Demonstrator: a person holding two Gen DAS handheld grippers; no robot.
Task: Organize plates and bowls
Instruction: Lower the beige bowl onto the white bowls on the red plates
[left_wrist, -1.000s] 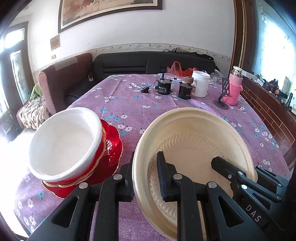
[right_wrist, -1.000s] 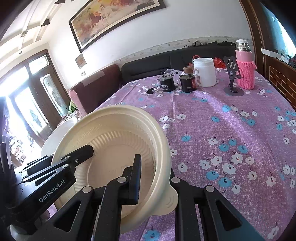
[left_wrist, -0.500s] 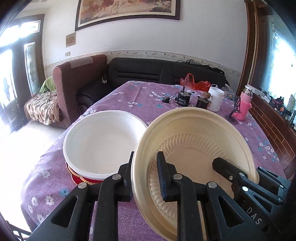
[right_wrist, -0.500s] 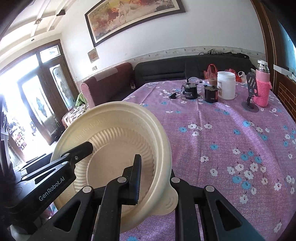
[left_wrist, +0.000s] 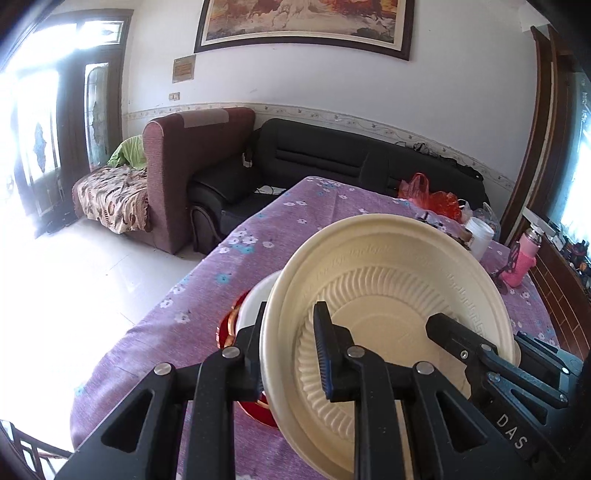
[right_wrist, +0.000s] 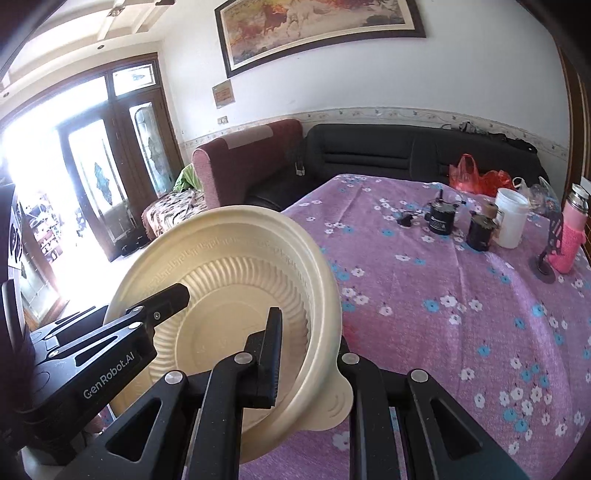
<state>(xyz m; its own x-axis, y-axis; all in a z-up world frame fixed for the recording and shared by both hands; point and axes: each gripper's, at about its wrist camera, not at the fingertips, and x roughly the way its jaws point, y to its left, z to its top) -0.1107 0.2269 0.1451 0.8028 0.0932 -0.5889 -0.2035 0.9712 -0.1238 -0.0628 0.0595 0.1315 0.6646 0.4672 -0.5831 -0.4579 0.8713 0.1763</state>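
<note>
Cream bowl, one, gripped by two grippers' jaws: left, right.

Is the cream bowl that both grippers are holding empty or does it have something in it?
Empty. The cream bowl shows its bare ribbed inside in both wrist views, held tilted off the table by the left gripper and right gripper.

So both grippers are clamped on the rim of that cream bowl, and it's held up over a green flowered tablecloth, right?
Not green. The right wrist view shows the tablecloth is purple with flowers. The rest holds: the left gripper and right gripper each clamp the cream bowl by its rim.
</note>
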